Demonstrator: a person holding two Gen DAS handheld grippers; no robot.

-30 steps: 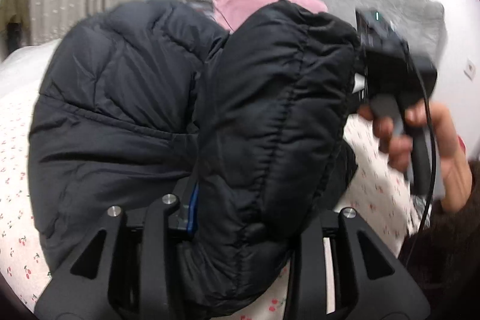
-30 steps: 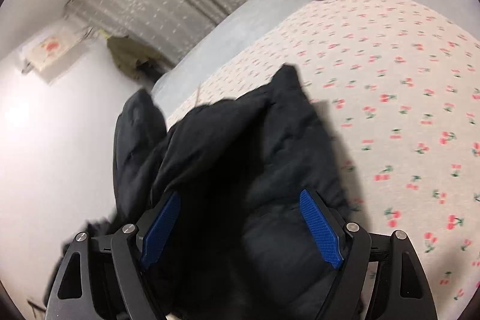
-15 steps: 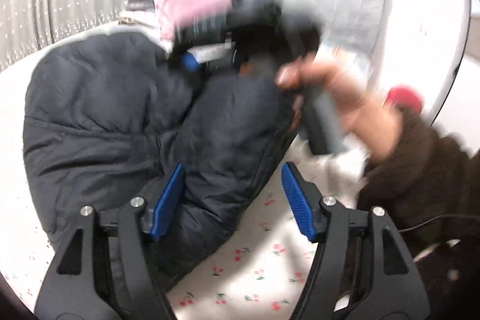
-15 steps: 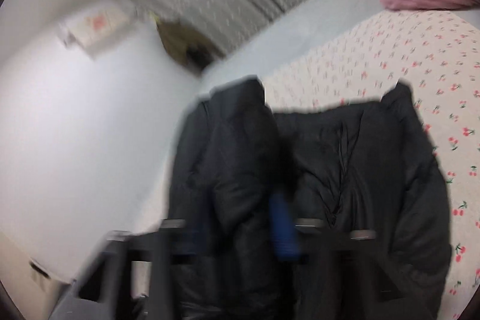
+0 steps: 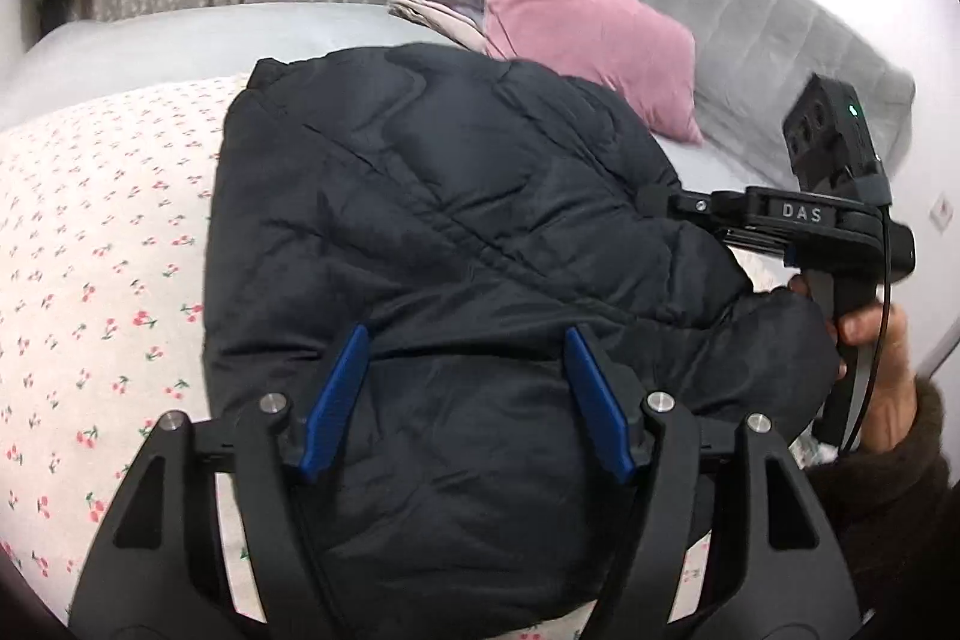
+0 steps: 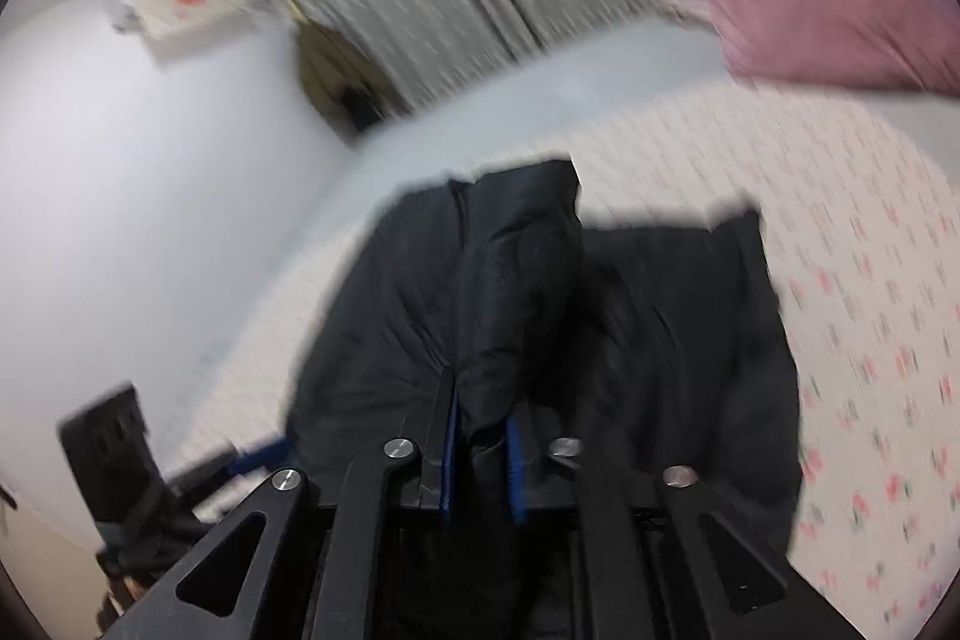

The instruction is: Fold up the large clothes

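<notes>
1. Black puffer jacket (image 5: pixel 456 244) lies bunched on the cherry-print bedspread (image 5: pixel 102 244), near side of the bed; pink pillow (image 5: pixel 576 34) and grey headboard cushion (image 5: pixel 780 40) sit far behind it. Fold looks only partly made.

2. Left gripper (image 5: pixel 468 400): jaws stand wide, blue pads either side of the jacket's near bulge, not pressing it. It holds nothing.

3. Right gripper (image 6: pixel 480 460): jaws nearly closed, pinching a narrow ridge of jacket fabric between the blue pads. In the left wrist view it reaches in from the right, tips buried in the jacket's right edge, a person's hand (image 5: pixel 870 340) on the handle.

4. Risk: the pinch holds a thin fold of slick shell fabric. Padding is bulky and springy; a lift or pull may let the ridge slide out of the pads.

5. Risk: only one gripper has hold. Dragging one side alone may skew the jacket or undo the fold already laid.

6. Risk: puffed fill tends to spring back; a fold left unpressed may open.

7. Risk: the left jaws, closing here, could catch several layers at once and bunch the bundle.

8. Right wrist view is blurred; depth of the grip cannot be judged.
</notes>
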